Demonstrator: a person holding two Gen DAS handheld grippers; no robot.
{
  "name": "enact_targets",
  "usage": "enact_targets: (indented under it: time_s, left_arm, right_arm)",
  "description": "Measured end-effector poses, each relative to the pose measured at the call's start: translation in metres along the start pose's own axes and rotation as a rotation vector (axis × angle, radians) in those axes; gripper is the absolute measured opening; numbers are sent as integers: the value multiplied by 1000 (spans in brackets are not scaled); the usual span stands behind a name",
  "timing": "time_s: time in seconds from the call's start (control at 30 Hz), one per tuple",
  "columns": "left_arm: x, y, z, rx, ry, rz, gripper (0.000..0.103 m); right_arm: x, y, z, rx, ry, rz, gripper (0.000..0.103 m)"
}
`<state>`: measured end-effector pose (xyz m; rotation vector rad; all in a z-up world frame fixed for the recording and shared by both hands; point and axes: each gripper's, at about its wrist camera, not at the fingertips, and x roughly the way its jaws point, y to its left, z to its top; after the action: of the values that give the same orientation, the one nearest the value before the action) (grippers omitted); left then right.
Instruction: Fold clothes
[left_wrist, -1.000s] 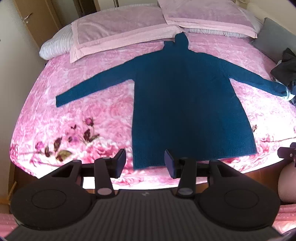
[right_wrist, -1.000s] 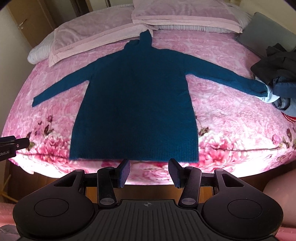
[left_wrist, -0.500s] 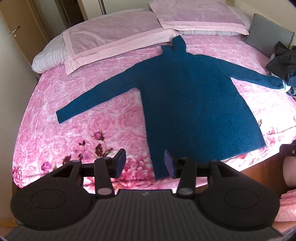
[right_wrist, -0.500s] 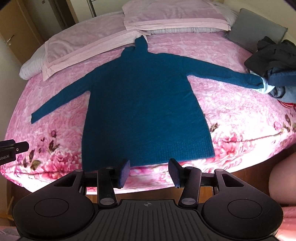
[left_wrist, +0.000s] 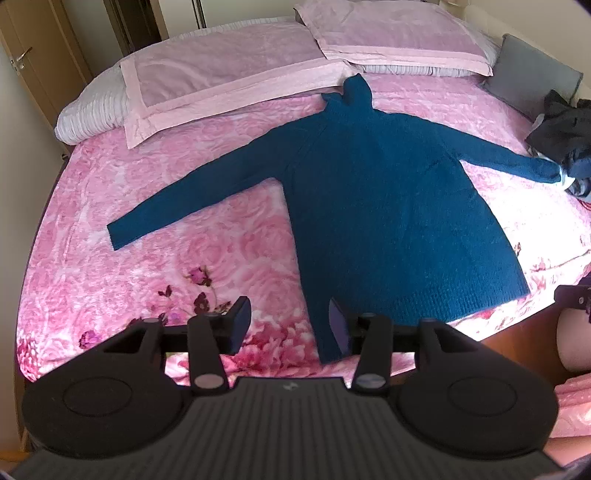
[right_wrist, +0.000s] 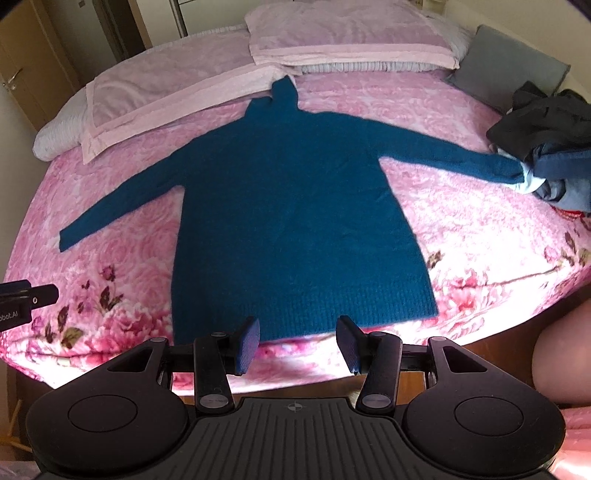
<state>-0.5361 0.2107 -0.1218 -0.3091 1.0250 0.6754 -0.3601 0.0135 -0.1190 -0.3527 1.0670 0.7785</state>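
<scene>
Teal sweater (left_wrist: 384, 206) is lying flat on bed (left_wrist: 184, 251), sleeves reaching toward 9 and 3 o'clock, ready for folding. Left gripper (left_wrist: 288, 325) and right gripper (right_wrist: 301, 341) are hovering parted, empty, near hem.

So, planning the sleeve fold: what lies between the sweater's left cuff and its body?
Only bare pink bedspread, seen in both views, between cuff and sweater body.

bare pink bedspread (left_wrist: 207, 236) lies open at 9 o'clock of the sweater (left_wrist: 384, 206), below its left sleeve. at 3 o'clock a pile of dark clothes (right_wrist: 550, 155) touches the right cuff. at 12 o'clock two pillows (right_wrist: 343, 37) border the collar. the near bed edge at 6 o'clock is unobstructed.
</scene>
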Motion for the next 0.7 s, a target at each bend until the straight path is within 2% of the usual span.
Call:
enact_targets:
  time_s: [0.17, 0.3, 0.47, 0.7]
  left_arm:
    - [16, -3, 16, -24, 2, -5, 43]
    - [30, -7, 35, -49, -13, 7, 44]
    - [58, -14, 72, -100, -14, 39, 44]
    - [105, -31, 130, -182, 11, 87, 44]
  right_arm:
    - [6, -17, 17, 18, -29, -13, 50]
    - [22, -35, 44, 27, -48, -2, 50]
    - [58, -56, 94, -11, -52, 43, 50]
    - [110, -96, 175, -70, -14, 85, 50]
